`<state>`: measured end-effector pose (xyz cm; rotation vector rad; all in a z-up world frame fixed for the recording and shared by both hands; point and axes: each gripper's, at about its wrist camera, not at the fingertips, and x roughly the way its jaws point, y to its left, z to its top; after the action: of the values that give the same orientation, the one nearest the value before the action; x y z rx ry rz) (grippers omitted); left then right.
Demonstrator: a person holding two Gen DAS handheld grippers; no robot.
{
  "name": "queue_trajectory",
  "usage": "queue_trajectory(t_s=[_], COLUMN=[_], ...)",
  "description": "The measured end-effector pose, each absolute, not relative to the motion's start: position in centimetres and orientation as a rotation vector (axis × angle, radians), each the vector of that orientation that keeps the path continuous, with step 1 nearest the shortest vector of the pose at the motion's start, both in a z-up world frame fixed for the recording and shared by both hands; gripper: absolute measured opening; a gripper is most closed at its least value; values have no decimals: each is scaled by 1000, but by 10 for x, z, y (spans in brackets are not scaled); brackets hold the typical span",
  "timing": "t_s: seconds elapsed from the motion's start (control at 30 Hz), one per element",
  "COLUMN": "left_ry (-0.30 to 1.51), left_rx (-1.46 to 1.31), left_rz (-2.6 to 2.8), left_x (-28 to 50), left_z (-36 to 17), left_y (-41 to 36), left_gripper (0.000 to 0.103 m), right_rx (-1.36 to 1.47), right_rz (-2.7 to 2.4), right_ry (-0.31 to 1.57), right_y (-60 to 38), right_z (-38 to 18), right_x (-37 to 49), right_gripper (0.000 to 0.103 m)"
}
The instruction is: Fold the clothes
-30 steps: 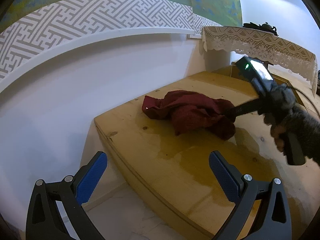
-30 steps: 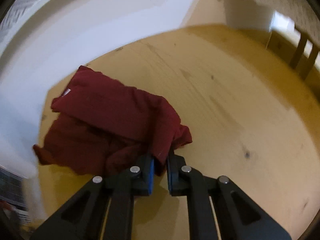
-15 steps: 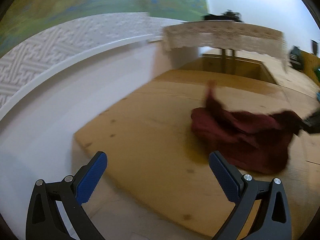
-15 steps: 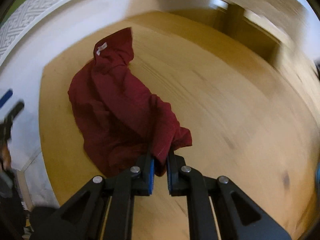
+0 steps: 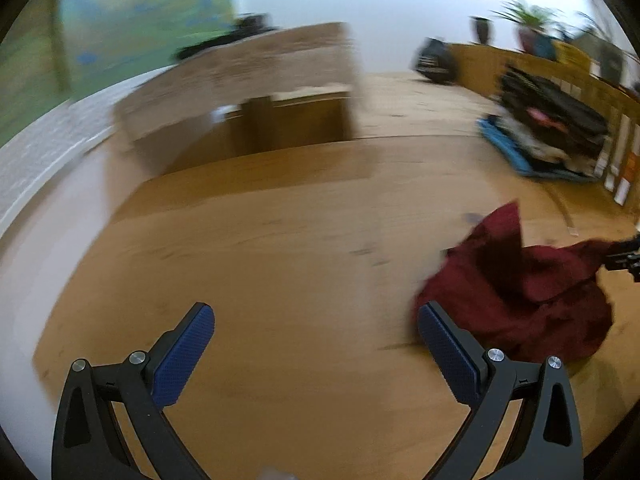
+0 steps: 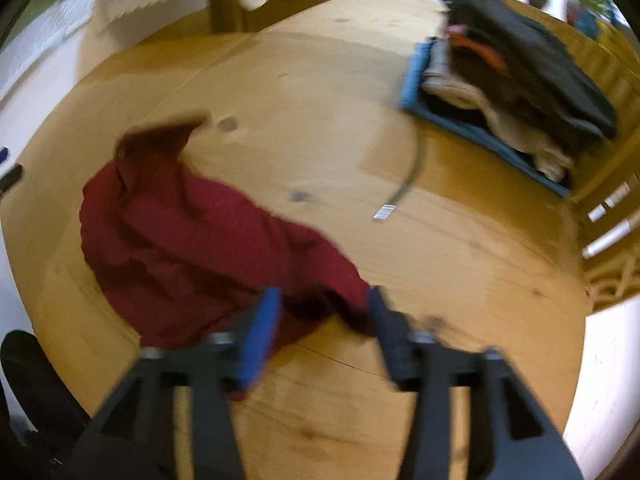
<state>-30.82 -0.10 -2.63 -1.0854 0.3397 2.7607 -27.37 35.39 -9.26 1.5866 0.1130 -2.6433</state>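
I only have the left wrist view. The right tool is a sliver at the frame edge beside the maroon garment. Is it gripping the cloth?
Observer: No. In the right wrist view the right tool is open, with its fingers well apart.
Reviewer: Where does the cloth sit relative to it?
Observer: The near end of the maroon garment lies between those spread fingers. Blur hides whether either pad touches it.

Matt maroon cloth garment (image 6: pixel 192 236) lies on smooth, lightly glossy wooden table (image 6: pixel 320 120).
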Motion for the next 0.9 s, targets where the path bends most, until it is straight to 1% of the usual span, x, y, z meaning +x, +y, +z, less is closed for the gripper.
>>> queue_trajectory(t_s=[0.07,0.17,0.27,0.33,0.43,0.53,0.57,0.6,0.63,0.67,0.7,0.77,0.83,0.9], left_ry=[346,398,469,550,656,720,707,694,682,667,646,615,644,681], left_rx=[-1096,-1123,-1148,-1163,-1199,-1263,-1278,-1292,-1306,-1316,-1317,-1316,-1291,-1266], left_rz=[2701,2629,2572,2543,2490,2440,2433,2425,2418,2411,2404,2390,2383,2374], left_x=[-320,-340,-358,-372,-388,-400,-403,-405,-408,-410,-410,-409,-403,-396], left_z=[-27,-34,-43,-54,-73,-94,-97,-99,-102,-104,-103,-102,-99,-95], left_y=[32,74,107,129,154,166,165,163,161,159,155,148,145,145], left_gripper=[102,102,102,102,102,102,98,87,69,63,61,61,60,60], right_rx=[1529,1492,1496,1496,1490,1471,1469,1467,1466,1473,1478,1474,1474,1492], right_rz=[-2670,-2669,-2637,-2613,-2583,-2547,-2550,-2552,-2554,-2553,-2551,-2550,-2549,-2548], right_ry=[86,105,160,211,292,346,369,392,409,389,366,267,190,187], right_y=[366,372,369,361,357,352,352,352,352,356,360,371,380,381], right_z=[-80,-74,-89,-103,-118,-128,-130,-132,-134,-134,-134,-133,-133,-134], right_x=[-261,-251,-248,-241,-250,-257,-258,-259,-260,-260,-259,-256,-254,-251], right_gripper=[54,60,61,61,61,61,61,61,61,61,61,61,61,61])
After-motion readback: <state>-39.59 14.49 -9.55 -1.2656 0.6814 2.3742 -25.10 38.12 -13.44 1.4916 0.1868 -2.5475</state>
